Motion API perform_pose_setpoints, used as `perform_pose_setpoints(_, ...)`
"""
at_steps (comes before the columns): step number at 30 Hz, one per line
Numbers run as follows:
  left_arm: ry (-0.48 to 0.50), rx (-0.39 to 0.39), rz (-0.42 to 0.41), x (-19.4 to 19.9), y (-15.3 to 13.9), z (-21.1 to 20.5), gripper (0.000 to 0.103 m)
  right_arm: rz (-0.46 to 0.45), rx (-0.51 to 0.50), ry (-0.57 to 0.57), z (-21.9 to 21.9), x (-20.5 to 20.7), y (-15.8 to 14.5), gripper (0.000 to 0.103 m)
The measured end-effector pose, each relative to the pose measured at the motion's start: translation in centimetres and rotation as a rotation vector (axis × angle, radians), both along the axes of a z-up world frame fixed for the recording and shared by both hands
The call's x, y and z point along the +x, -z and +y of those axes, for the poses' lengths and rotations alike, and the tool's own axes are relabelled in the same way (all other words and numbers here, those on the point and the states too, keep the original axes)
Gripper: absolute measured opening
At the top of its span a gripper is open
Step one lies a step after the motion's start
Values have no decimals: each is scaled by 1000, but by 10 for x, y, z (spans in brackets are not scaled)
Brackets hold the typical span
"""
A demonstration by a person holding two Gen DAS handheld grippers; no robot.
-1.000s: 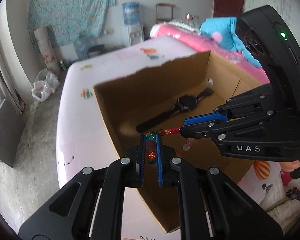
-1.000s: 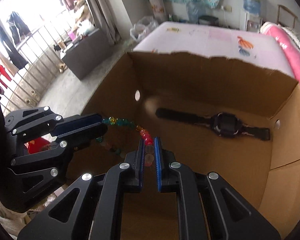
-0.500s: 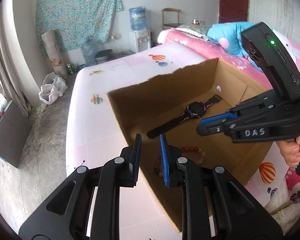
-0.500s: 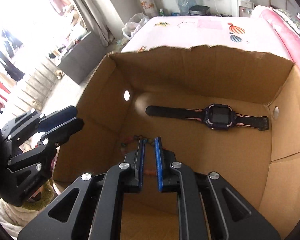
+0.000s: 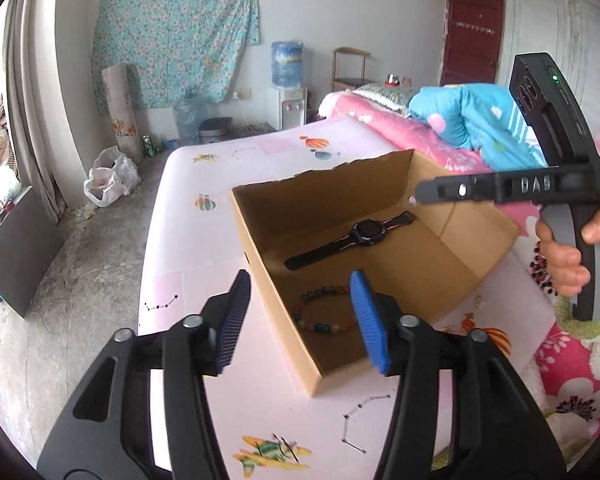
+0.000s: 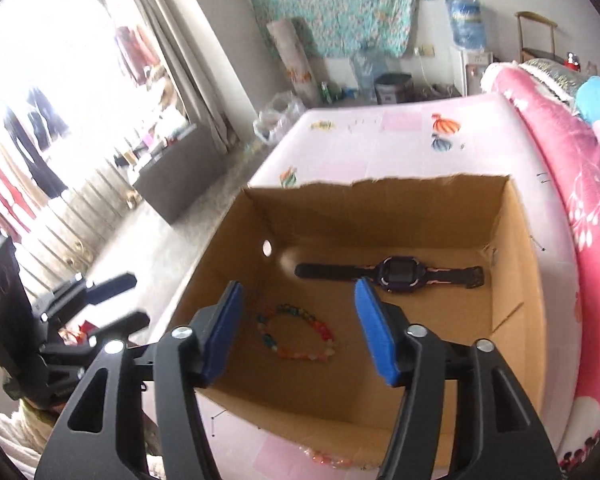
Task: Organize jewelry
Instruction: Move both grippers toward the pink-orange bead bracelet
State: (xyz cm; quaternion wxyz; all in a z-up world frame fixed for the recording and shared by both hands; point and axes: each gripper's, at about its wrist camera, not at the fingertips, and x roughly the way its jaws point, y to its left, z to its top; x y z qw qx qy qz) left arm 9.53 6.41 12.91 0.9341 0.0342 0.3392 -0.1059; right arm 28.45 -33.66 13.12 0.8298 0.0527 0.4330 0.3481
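Observation:
A colourful bead bracelet point(image 5: 327, 330) point(image 6: 325, 332) lies in a loop on the floor of an open cardboard box point(image 5: 320, 178) point(image 6: 380, 216). Farther back in the box lies a dark watch point(image 5: 364, 232) point(image 6: 399, 272) with its strap laid flat. My left gripper point(image 5: 300, 280) point(image 6: 127, 300) hangs above the box's left rim. Its jaws are opening and nothing is between them. My right gripper point(image 6: 298, 290) point(image 5: 424, 194) hovers over the box's near side. Its jaws are opening too and hold nothing. A hand point(image 5: 568, 256) holds its grip.
The box sits on a pink printed sheet point(image 5: 204, 240) over a bed. A string of pink beads point(image 6: 332, 459) lies on the sheet in front of the box. A pink quilt point(image 6: 572, 184) and a blue plush point(image 5: 472, 120) lie to the right. Bare floor point(image 5: 60, 272) is to the left.
Both grippers let go of the bracelet, which dropped onto the box floor. Both opened wide and pulled up and back out of the box.

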Motion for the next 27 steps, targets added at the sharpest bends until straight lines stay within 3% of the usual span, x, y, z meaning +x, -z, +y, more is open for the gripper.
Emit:
perform_pose_setpoints(5, 13, -28, -29, -33, 0, -4, 63, -43, 84, 34, -29, -18, -19, 61)
perform_pose_setpoints(8, 20, -44, -23, -49, 8, -9, 70, -99, 112, 71, -50, -38, -28, 69)
perform_pose_setpoints(11, 30, -60, 2, -61, 21, -17, 72, -189, 118, 147, -76, -65, -31, 70)
perform_pose_setpoints(14, 42, -84, 62, -67, 40, -26, 73, -210, 106, 214, -99, -87, -20, 70)
perform_pose_setpoints(20, 84, -87, 200, -60, 84, -53, 73, -70, 76, 290, -133, -106, 29, 70)
perform_pose_setpoints(23, 106, -63, 227, -55, 98, -69, 73, 33, 71, 314, -142, -109, 60, 70)
perform_pose_setpoints(27, 121, -36, 245, -51, 108, -85, 73, 100, 62, 310, -139, -112, 85, 70)
